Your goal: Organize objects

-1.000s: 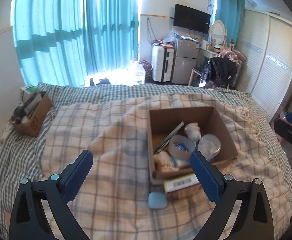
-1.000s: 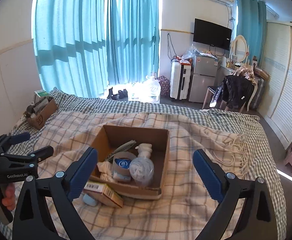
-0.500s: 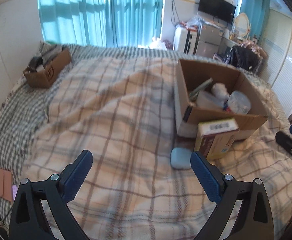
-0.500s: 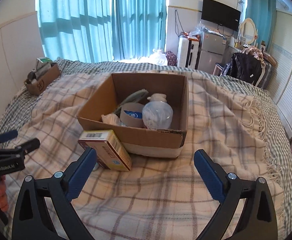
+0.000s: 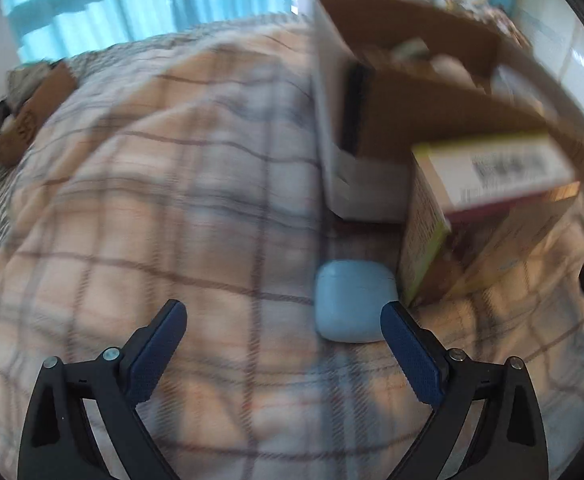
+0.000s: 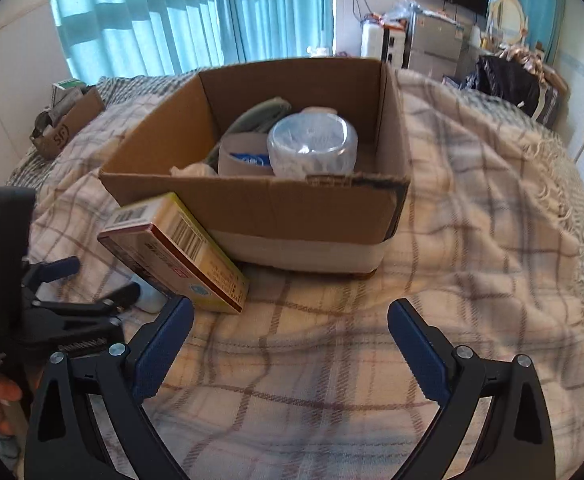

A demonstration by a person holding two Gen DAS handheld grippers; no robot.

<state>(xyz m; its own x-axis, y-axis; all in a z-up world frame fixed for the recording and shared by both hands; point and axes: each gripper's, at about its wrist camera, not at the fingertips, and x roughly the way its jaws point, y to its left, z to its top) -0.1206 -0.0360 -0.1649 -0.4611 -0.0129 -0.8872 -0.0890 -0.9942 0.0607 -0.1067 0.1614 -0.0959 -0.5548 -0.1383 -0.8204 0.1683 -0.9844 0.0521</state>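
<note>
A small light-blue case (image 5: 354, 300) lies on the plaid blanket (image 5: 171, 200), just ahead of my open left gripper (image 5: 283, 320) and close to its right finger. A yellow-green carton (image 5: 488, 184) leans on the cardboard box (image 5: 412, 120) right behind the case. In the right wrist view the box (image 6: 251, 204) holds a tape roll (image 6: 243, 158), a clear lidded tub (image 6: 312, 144) and other items. The carton (image 6: 175, 252) leans at the box's front left. My right gripper (image 6: 289, 320) is open and empty above the blanket. The left gripper (image 6: 87, 280) shows at the left, by the case.
A smaller cardboard box (image 6: 67, 124) with odds and ends sits at the bed's far left. Teal curtains (image 6: 171, 16), a fridge, a TV and a wardrobe stand beyond the bed. The blanket's fringed edge (image 6: 564, 184) runs along the right.
Both grippers have dropped lower and moved closer to the box. The left one now sits just in front of the blue case; its view is motion-blurred.
</note>
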